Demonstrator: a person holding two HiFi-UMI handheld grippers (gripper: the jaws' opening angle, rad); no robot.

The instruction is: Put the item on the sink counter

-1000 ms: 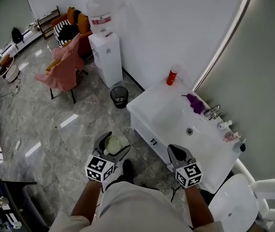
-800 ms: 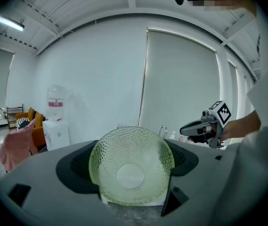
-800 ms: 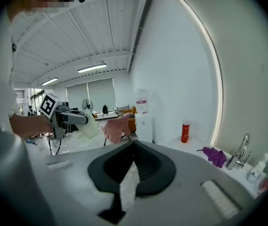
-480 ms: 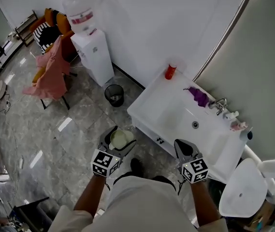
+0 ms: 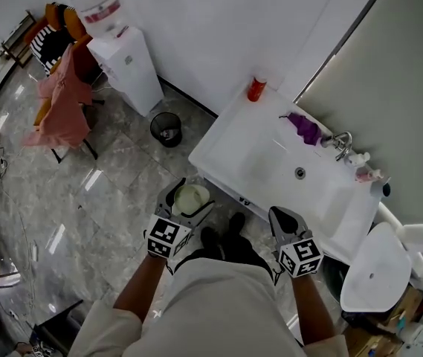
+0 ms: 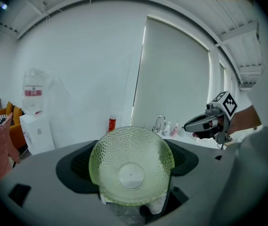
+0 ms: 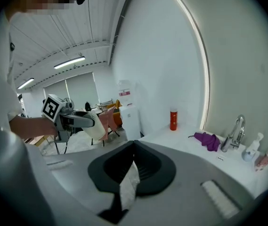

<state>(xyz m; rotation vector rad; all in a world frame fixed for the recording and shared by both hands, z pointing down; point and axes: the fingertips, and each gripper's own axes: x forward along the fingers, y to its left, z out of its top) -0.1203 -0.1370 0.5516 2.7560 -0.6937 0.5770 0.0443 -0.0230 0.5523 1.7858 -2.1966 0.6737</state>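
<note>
My left gripper is shut on a pale green dimpled glass bowl, held over the floor just left of the white sink counter. In the left gripper view the bowl fills the space between the jaws, its base facing the camera. My right gripper is shut with nothing in it, close to the counter's front edge. The right gripper view shows its jaws closed together and the left gripper with the bowl off to the left.
On the counter stand a red bottle, a purple cloth, a faucet and small bottles. A water dispenser, a black bin and a chair with pink cloth are to the left. A toilet is at right.
The view has swung so the sink counter sits nearer and more central. Both grippers have come a little closer to it. The bowl stays in the left gripper.
</note>
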